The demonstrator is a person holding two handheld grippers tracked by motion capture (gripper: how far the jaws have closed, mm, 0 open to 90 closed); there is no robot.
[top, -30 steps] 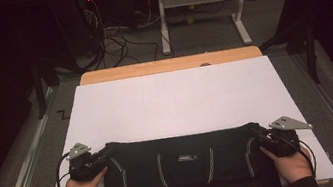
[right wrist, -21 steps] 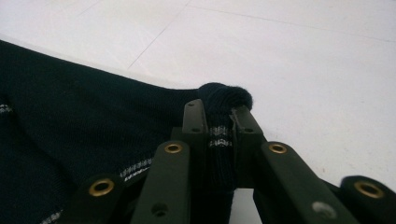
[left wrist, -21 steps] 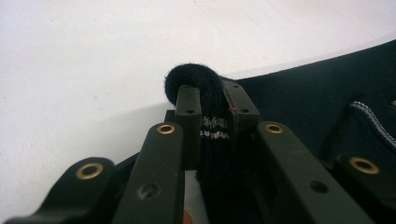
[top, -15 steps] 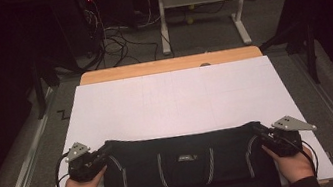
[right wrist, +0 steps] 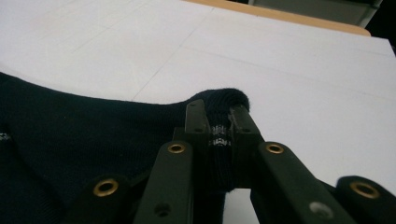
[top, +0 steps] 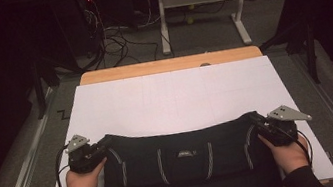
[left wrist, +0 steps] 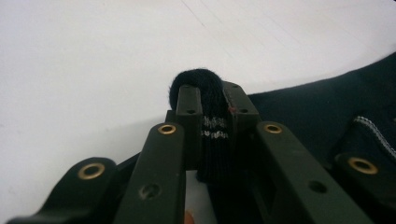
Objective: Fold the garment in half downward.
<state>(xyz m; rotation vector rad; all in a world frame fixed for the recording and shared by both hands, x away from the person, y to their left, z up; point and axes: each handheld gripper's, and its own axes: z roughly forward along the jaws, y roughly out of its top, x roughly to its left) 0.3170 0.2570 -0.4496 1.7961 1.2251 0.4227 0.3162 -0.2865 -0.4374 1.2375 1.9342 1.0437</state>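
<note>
A black knitted garment with thin white stripes [top: 185, 159] lies spread across the near edge of the white paper-covered table [top: 175, 97]. The left gripper [top: 103, 145] pinches its far-left corner, and the right gripper [top: 254, 121] clamps its far-right corner.

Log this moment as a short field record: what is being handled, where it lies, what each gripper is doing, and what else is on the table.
item: black garment with white stripe trim, spread flat
location: near edge of the white sheet that covers the wooden table
left gripper: shut on a fold at the garment's left far corner
right gripper: shut on a fold at the garment's right far corner
far edge of garment: stretched between the two grippers, dipping slightly in the middle
rest of the sheet: bare
</note>
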